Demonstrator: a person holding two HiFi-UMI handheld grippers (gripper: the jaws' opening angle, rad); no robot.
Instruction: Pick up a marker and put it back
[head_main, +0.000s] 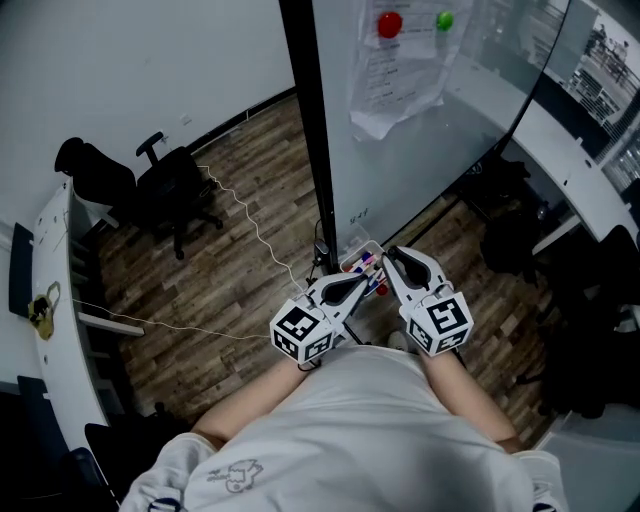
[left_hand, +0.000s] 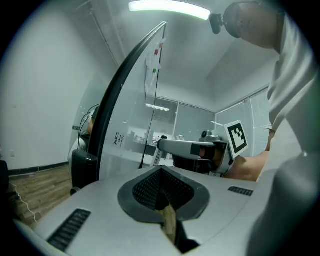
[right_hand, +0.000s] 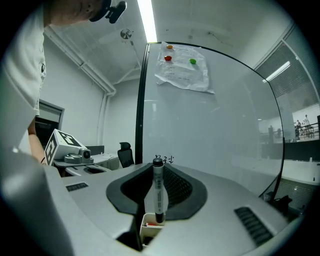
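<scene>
A white marker with a black cap (right_hand: 157, 192) stands upright between the jaws of my right gripper (right_hand: 158, 169), which is shut on it. Below its lower end, a small white holder (right_hand: 149, 229) with something red inside shows through the gap. In the head view, both grippers sit side by side over the marker tray (head_main: 356, 251) at the foot of the whiteboard (head_main: 420, 160). My right gripper (head_main: 391, 256) is at the tray's right end and my left gripper (head_main: 364, 281) just left of it. The left gripper (left_hand: 161, 174) is shut with nothing held.
A sheet of paper (head_main: 392, 75) hangs on the whiteboard under a red magnet (head_main: 389, 24) and a green one (head_main: 444, 19). A black office chair (head_main: 176, 196) stands on the wooden floor to the left, with a thin white cable (head_main: 250, 225) trailing past it. White desks line both sides.
</scene>
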